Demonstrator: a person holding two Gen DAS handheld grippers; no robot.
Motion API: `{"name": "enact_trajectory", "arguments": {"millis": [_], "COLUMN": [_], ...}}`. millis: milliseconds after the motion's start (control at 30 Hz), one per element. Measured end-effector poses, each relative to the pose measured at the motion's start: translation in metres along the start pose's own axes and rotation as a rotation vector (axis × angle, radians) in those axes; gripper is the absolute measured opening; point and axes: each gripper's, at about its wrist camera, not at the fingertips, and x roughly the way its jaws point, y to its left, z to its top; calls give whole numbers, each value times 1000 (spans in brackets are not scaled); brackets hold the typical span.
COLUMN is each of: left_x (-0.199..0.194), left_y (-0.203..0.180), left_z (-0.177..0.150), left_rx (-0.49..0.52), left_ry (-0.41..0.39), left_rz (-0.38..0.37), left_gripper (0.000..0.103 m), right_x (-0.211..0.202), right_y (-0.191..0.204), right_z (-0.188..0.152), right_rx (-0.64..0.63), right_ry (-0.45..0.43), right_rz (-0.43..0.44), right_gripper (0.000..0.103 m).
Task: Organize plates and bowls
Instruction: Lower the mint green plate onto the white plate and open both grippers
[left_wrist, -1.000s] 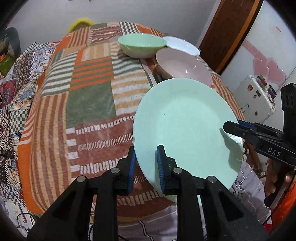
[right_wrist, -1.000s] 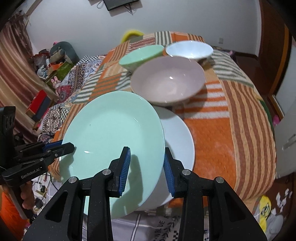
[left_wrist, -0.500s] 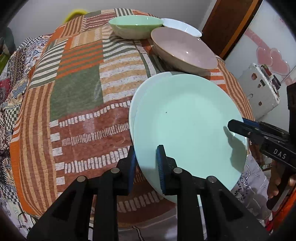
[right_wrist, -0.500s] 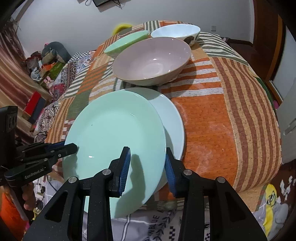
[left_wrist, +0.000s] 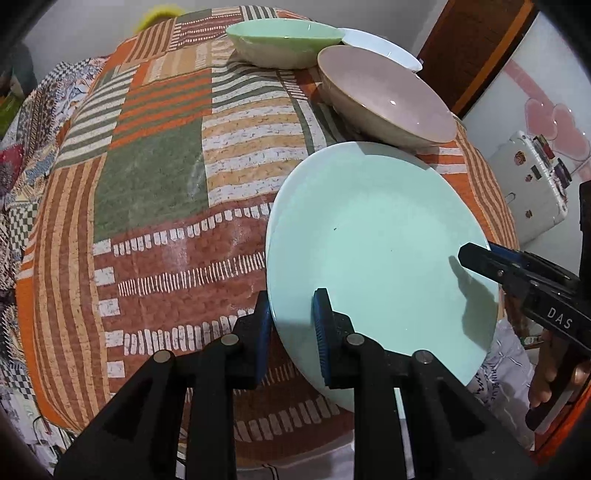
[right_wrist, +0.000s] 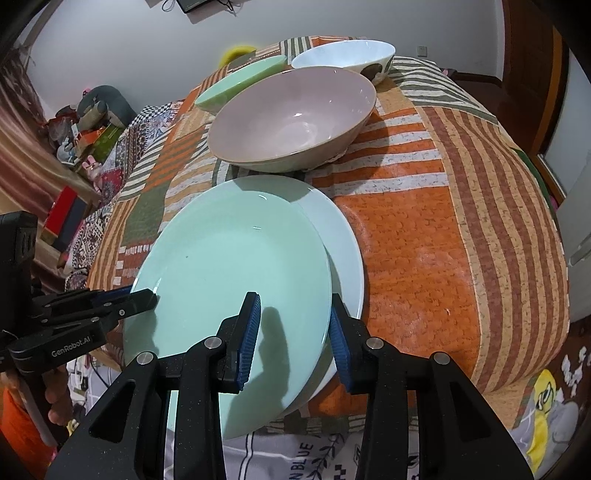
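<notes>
Ahead of both grippers, a patchwork quilt (left_wrist: 155, 177) by a wooden door (left_wrist: 480, 48); each pinches the green plate (left_wrist: 373, 236), now lower over the white plate (right_wrist: 343, 251).

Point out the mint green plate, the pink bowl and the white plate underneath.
mint green plate (right_wrist: 229, 266), right wrist view, centre of its face
pink bowl (right_wrist: 295, 122), right wrist view, inner wall
white plate (right_wrist: 347, 254), right wrist view, exposed right rim

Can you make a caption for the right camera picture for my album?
Two hand-held grippers lower a green plate onto a white plate.
</notes>
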Motion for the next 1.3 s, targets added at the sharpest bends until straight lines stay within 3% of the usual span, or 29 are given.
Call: {"name": "enact_trajectory", "arguments": {"millis": [400, 767, 1100, 1233, 1300], "left_x": [9, 2, -40, -64, -73], "left_y": [-6, 3, 9, 0, -3], "left_z": [6, 6, 18, 28, 34], "left_rx": [13, 10, 13, 45, 61], "left_ry": [-24, -33, -150, -242, -282], "left_rz": [41, 12, -15, -10, 1], "left_gripper": [29, 33, 33, 46, 51], "right_x": [5, 9, -10, -18, -23], "right_y": [-2, 11, 5, 7, 7], "right_z": [9, 13, 21, 25, 29], "right_rx": [-2, -142, -126, -126, -118], "right_ry": [-23, -41, -79, -104, -127], "right_rz": [-4, -115, -117, -99, -85], "right_gripper": [34, 34, 35, 39, 47]}}
